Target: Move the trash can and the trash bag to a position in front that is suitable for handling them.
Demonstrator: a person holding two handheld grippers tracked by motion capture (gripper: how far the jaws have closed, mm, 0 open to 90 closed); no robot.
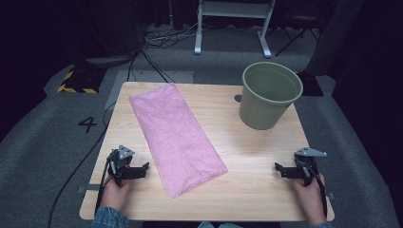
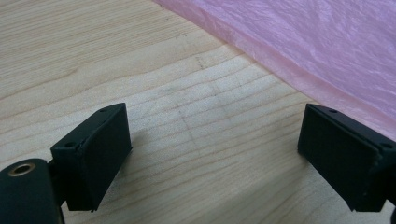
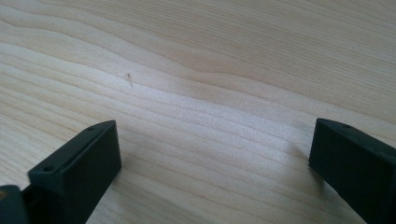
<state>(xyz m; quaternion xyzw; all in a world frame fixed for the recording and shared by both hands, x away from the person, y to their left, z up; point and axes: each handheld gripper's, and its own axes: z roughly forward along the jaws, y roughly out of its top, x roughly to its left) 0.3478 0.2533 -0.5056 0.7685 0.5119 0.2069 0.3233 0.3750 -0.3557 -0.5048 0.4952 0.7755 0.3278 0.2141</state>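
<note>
Left gripper (image 1: pixel 145 167) down low at the near left of the table (image 1: pixel 256 190), jaws spread wide, nothing between them but bare wood. Same story in the left gripper view (image 2: pixel 212 154): pads parted, empty, pointing toward the pink plastic bag (image 2: pixel 327 51), its long edge just beyond the right-hand pad, not touching. Right gripper (image 1: pixel 278 167) parked at the near right, jaws likewise gaping over plain wood grain (image 3: pixel 212 163), well apart from the bag.

Bag itself (image 1: pixel 177 135) lying flat and slantwise across the left and middle of the table, far end near the back edge, near corner toward the front. Thin, crinkled film by the look of it: judged featherlight, limp, no stiffness to speak of, likely slippery and prone to sliding across the wood rather than lifting. Best bet, probably, a pinch right at an edge or corner, pads scraping low to catch the film. Nearest long edge handy for the left; near corner the closest option for the right.

Green bin (image 1: pixel 270 95) standing upright at the far right, mouth open, apart from the bag.
</note>
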